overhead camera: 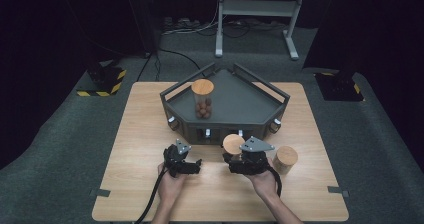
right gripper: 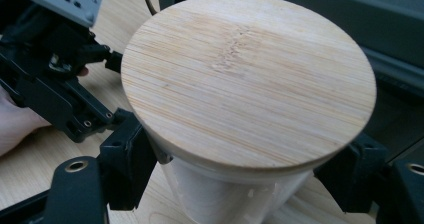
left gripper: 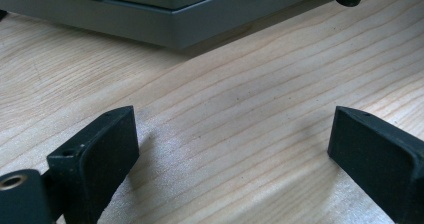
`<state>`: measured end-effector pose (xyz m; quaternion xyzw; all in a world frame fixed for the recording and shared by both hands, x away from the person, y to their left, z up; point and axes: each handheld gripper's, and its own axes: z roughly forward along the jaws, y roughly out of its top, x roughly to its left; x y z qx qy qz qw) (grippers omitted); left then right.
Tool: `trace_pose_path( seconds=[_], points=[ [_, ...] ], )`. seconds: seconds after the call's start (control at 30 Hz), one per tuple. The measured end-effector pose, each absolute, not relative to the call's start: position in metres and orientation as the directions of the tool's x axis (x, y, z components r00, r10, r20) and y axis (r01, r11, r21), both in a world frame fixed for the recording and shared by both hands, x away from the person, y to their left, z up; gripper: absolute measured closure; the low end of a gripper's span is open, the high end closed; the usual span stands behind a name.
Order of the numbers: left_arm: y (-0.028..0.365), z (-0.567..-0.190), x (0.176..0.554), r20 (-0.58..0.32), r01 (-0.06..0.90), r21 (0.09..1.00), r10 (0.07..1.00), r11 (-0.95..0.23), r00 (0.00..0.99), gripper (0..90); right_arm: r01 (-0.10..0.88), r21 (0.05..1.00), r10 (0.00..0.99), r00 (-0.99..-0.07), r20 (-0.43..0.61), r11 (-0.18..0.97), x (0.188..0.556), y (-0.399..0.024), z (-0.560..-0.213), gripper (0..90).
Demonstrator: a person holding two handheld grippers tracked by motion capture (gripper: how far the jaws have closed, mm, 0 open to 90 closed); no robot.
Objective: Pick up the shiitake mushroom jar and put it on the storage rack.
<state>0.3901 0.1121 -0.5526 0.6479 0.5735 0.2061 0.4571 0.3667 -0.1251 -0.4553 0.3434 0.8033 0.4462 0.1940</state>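
My right gripper [right gripper: 240,170] is shut on a clear glass jar with a round bamboo lid [right gripper: 247,79], its black pads pressing the glass just under the lid. In the high view this jar [overhead camera: 233,144] is held slightly above the wooden table [overhead camera: 145,129], in front of the grey tray [overhead camera: 235,101]. My left gripper [left gripper: 232,144] stands open low over the bare tabletop, nothing between its jaws, with the tray's front wall [left gripper: 165,26] just ahead. In the high view the left gripper [overhead camera: 182,157] is left of the held jar.
A tall lidded jar of brown balls [overhead camera: 202,100] stands in the tray's left part. Another short jar with a bamboo lid [overhead camera: 286,159] sits on the table right of my right hand. Black-and-yellow floor blocks [overhead camera: 102,79] and a metal stand [overhead camera: 257,9] lie beyond the table.
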Motion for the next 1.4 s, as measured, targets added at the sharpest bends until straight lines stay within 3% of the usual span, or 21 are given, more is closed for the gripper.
trace_pose_path(
  seconds=[1.4],
  points=[
    [0.113,-0.553,0.390,-0.250,0.557,0.828,0.932,0.065,0.263,5.7,0.412,0.863,0.703,-0.704,0.098,0.292,0.397,-0.134,-0.388,25.4]
  ],
)
